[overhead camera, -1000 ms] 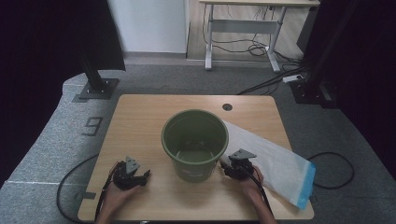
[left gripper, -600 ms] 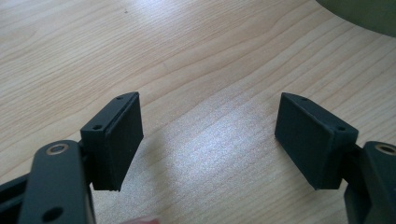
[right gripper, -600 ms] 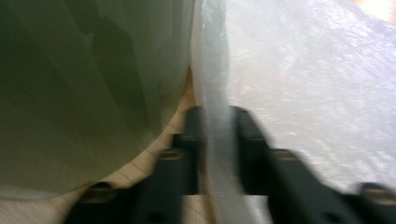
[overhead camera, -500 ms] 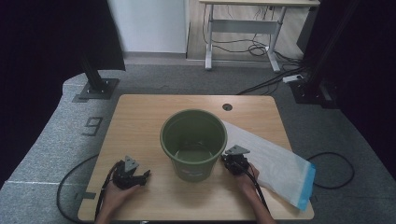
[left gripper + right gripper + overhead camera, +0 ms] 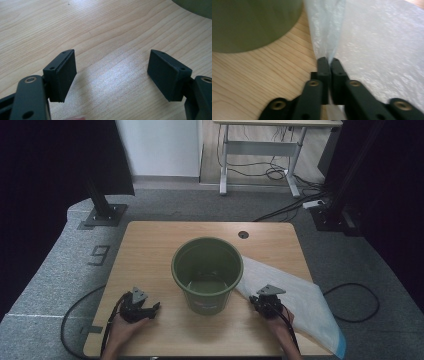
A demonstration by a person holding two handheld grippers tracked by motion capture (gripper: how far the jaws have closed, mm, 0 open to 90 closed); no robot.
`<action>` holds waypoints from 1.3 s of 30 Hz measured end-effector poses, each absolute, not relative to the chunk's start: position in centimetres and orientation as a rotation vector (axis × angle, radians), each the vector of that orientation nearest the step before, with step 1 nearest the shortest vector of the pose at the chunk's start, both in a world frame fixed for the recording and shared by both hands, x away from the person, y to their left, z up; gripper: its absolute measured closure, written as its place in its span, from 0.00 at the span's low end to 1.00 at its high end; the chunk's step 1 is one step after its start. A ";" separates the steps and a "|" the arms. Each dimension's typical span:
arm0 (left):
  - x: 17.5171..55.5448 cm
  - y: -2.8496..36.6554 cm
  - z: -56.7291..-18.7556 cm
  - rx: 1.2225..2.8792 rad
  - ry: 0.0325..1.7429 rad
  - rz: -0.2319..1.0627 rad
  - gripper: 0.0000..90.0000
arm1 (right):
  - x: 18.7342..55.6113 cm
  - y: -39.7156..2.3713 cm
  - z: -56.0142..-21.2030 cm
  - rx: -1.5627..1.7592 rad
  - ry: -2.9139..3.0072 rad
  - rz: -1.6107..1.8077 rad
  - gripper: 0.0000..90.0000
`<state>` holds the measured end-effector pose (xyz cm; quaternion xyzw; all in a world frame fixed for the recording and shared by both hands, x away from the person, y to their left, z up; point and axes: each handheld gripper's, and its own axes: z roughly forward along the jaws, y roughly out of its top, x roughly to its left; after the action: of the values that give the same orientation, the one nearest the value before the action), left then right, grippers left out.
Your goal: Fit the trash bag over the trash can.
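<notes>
A dark green bucket (image 5: 207,270) stands upright in the middle of the wooden table (image 5: 150,250). To its right a clear plastic bag (image 5: 300,305) lies flat, reaching over the table's right edge. My right gripper (image 5: 257,304) is at the bag's left edge, beside the bucket. In the right gripper view it (image 5: 328,60) pinches a raised fold of the bag (image 5: 382,45), with the bucket (image 5: 254,22) at upper left. Its jaws have just eased a little, and the film is still between them. My left gripper (image 5: 155,309) rests on the table left of the bucket, open (image 5: 111,72) over bare wood.
A cable hole (image 5: 243,234) sits near the table's far edge. Cables trail from both grippers off the front. On the grey floor are a black stand base (image 5: 102,215) at the left and a white desk frame (image 5: 260,150) with loose cables behind.
My right gripper has closed on the bag's edge and drawn it slightly right and toward the person, away from the bucket. The left gripper has stayed put.
</notes>
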<state>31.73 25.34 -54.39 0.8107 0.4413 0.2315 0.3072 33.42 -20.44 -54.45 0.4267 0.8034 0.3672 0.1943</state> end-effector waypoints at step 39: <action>32.1 25.4 -54.4 2.128 1.196 0.576 0.28 | 32.9 -23.4 -45.9 1.223 1.812 1.483 0.99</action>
<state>32.08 25.39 -54.39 0.8064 0.4530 0.2183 0.3114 32.93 -23.39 -45.90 0.4486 0.6646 0.5440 0.2472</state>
